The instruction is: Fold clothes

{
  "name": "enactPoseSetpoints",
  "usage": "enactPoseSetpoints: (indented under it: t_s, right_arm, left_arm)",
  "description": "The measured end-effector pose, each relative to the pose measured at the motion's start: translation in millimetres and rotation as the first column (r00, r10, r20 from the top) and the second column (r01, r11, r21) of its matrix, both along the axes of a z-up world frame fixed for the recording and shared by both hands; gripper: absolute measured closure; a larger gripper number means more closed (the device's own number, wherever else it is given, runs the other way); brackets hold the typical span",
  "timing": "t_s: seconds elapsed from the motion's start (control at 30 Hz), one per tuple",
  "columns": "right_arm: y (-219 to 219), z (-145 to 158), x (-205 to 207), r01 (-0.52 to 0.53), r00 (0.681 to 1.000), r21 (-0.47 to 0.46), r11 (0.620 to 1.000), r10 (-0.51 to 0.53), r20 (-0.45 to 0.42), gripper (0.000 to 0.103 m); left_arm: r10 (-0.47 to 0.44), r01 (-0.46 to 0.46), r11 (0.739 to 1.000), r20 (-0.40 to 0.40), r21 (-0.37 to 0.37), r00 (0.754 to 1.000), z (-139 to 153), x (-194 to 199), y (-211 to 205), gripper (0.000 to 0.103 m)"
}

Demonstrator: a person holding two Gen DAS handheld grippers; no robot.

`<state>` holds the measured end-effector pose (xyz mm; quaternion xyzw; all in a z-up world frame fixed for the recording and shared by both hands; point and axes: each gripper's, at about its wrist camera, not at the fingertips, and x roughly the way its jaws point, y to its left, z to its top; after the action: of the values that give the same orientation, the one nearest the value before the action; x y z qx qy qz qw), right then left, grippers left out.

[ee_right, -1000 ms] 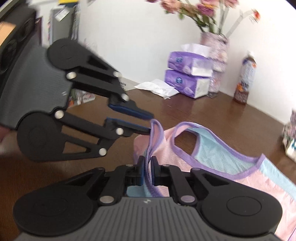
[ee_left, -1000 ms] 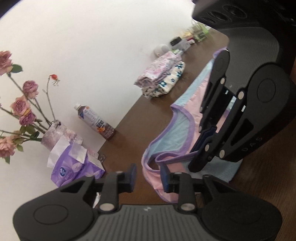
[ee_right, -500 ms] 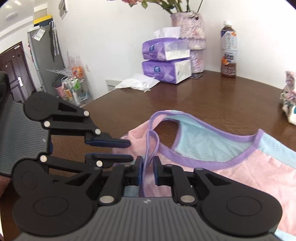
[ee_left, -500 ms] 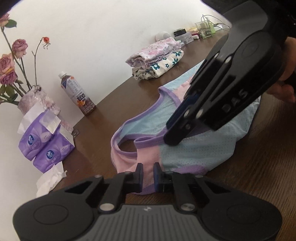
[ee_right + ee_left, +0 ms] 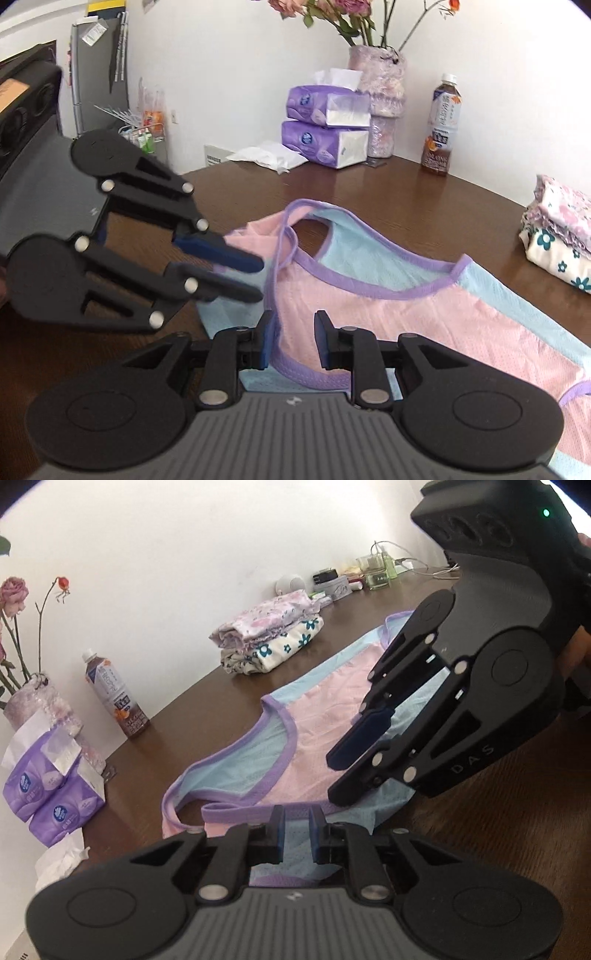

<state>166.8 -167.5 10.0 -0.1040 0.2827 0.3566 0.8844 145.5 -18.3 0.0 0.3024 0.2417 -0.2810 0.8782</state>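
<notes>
A pink and light-blue mesh tank top [image 5: 321, 709] with purple trim lies spread on the brown table [image 5: 498, 830]. My left gripper [image 5: 297, 834] sits low over its near shoulder edge, fingers a little apart, blue fabric showing in the gap. In the right wrist view the tank top [image 5: 406, 317] runs off to the right. My right gripper [image 5: 295, 343] is open over the purple armhole hem, with a loose strap lying against its left finger. The two grippers point at each other: the left gripper [image 5: 262, 280] is at that view's left, the right gripper [image 5: 329, 781] at the left wrist view's right.
A stack of folded floral clothes [image 5: 269, 638] sits by the wall beyond the top. A tea bottle [image 5: 441, 125], a flower vase [image 5: 380, 110], two purple tissue packs [image 5: 328, 125] and a loose tissue [image 5: 266, 157] line the back edge. Small clutter [image 5: 369, 576] fills the far corner.
Both grippers were pinching the top's shoulder straps and came down toward the table. Their fingers have since parted, and the straps now lie on the garment.
</notes>
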Motion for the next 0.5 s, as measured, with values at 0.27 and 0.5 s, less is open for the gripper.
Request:
enactPoseSetpoints:
  t_s: [0.27, 0.5]
  right_arm:
    - [-23.9, 0.6, -10.9, 0.057, 0.998, -0.003, 0.998, -0.057, 0.023, 0.080]
    - [-61.7, -10.5, -6.4, 0.179, 0.984, -0.040, 0.983, -0.179, 0.000, 0.080]
  left_arm:
    - [0.075, -0.075, 0.996, 0.009, -0.052, 0.997, 3.1, -0.9, 11.2, 0.087]
    - [0.082, -0.082, 0.996, 0.012, -0.019, 0.997, -1.0, -7.6, 12.7, 0.079]
